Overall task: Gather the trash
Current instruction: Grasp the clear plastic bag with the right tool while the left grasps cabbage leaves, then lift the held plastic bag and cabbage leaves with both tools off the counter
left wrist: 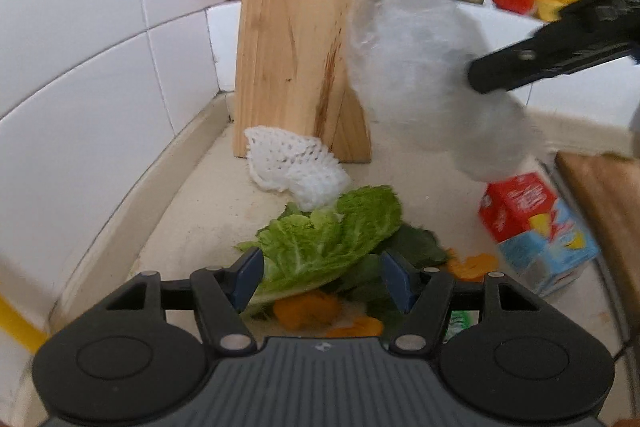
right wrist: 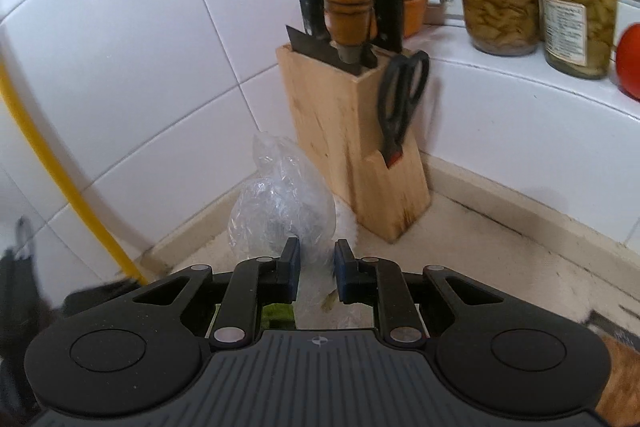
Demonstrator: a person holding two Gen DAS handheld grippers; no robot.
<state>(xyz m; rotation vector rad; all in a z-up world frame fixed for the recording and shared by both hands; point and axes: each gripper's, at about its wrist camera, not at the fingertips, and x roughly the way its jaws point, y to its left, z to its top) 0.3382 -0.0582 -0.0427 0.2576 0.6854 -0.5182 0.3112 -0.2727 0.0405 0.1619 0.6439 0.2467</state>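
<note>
Right gripper (right wrist: 316, 271) fingers clamping crumpled clear plastic bag (right wrist: 280, 215) in front of knife block (right wrist: 352, 147), left gripper (left wrist: 320, 277) fingers standing released, straddling lettuce leaf (left wrist: 328, 239) on counter (left wrist: 200, 219).

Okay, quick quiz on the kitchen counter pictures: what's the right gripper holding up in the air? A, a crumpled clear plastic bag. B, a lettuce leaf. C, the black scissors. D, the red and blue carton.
A: in the left wrist view the right gripper is clamped on the crumpled clear plastic bag, lifted off the counter in front of the knife block; the lettuce leaf and the carton lie on the counter.
</note>
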